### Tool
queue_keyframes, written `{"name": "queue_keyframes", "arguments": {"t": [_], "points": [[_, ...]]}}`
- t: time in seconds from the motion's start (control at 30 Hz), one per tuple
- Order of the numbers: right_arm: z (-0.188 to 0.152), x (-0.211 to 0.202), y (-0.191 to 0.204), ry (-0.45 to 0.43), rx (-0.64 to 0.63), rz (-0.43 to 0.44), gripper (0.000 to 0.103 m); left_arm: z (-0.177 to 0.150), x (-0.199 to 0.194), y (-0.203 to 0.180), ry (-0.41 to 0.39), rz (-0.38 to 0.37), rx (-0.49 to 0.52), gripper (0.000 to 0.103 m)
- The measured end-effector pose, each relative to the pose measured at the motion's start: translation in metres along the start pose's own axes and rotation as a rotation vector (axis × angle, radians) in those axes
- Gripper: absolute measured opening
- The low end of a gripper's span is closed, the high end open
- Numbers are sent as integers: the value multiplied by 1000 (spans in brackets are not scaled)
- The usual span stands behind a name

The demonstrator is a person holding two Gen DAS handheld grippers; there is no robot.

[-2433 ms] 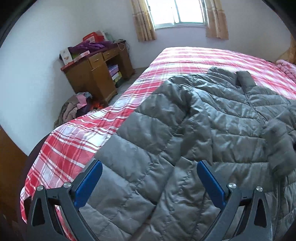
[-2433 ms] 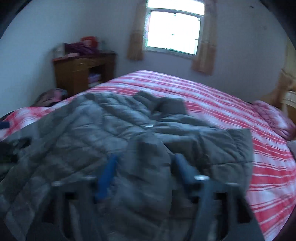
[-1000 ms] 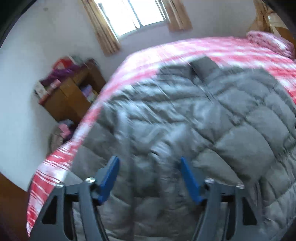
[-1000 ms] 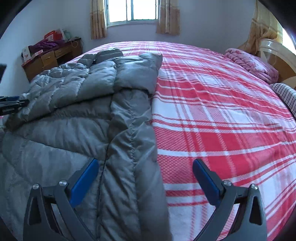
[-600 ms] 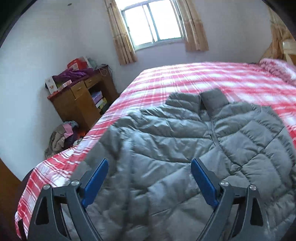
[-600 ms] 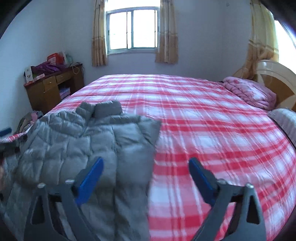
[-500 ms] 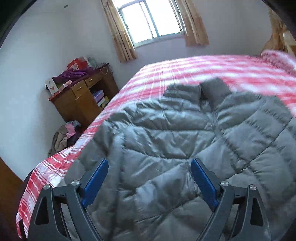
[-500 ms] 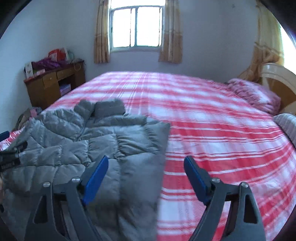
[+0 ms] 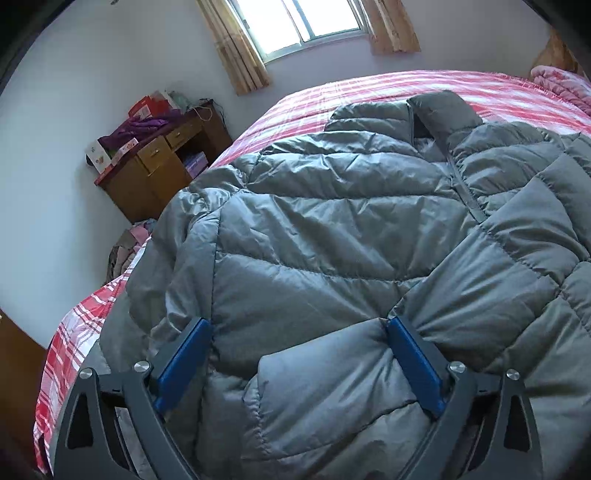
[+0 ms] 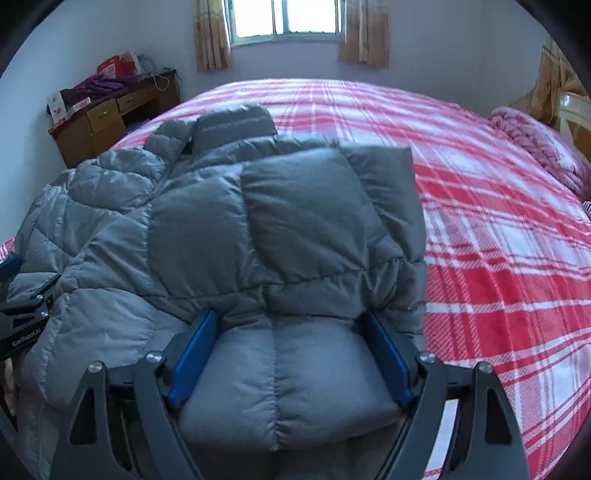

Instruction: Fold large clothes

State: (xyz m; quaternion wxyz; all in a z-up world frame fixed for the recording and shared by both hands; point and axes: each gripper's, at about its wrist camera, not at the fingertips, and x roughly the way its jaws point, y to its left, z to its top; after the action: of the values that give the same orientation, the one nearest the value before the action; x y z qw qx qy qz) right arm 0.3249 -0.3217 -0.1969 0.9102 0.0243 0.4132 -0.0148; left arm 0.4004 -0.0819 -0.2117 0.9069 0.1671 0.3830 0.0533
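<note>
On the left, by the wall, stands a wooden desk (image 9: 159,173) with drawers, and a purple heap (image 9: 142,125) of cloth and some boxes sit on top of it. On the floor beside it lies a small pile of clothes (image 9: 127,243). Behind, a window (image 10: 286,16) lets in bright light, with tan curtains (image 10: 212,35) on each side.

Next comes the big bed with its red and white checked blanket (image 10: 498,229). The grey puffy jacket (image 9: 332,229) lies spread on the near left part of the bed, front side up, with its collar (image 9: 441,107) pointing toward the window. Its zip runs down the middle (the top bit looks undone).

The left gripper (image 9: 299,363) sits low on the jacket's near left part. Its blue fingers (image 9: 184,365) are spread wide and are opening more, with a fat roll of jacket bulging up between them. The fabric lies close to both pads, but they are not squeezing it.

The right gripper (image 10: 290,360) is over the jacket's right side, close to the edge where the blanket shows. Its blue fingers (image 10: 194,360) stand wide apart too, and a puffy panel fills the space between them. I cannot tell if the pads press on it.

Far right, by the head of the bed, lies a pink folded quilt (image 10: 535,144).
</note>
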Motion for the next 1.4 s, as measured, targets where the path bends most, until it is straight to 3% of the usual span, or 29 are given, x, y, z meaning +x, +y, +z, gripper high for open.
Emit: {"name": "queue_keyframes", "arguments": {"t": [0.4, 0.93, 1.0, 1.13, 1.27, 1.33, 1.4], "points": [[2, 9, 11, 36, -48, -66, 88, -2, 0, -5, -4, 31, 11, 100], [5, 13, 10, 46, -49, -67, 91, -3, -1, -3, -2, 17, 0, 100], [5, 5, 6, 23, -31, -48, 84, -3, 0, -4, 0, 13, -4, 100], [13, -31, -8, -91, 58, 2, 83, 1, -5, 5, 39, -48, -20, 100], [43, -55, -15, -209, 76, -37, 83, 15, -19, 20, 8, -96, -64, 100], [56, -41, -15, -190, 79, -49, 83, 23, -21, 21, -8, -127, -73, 100], [63, -16, -15, -135, 75, -58, 83, 28, -14, 14, -18, -93, -46, 100]]}}
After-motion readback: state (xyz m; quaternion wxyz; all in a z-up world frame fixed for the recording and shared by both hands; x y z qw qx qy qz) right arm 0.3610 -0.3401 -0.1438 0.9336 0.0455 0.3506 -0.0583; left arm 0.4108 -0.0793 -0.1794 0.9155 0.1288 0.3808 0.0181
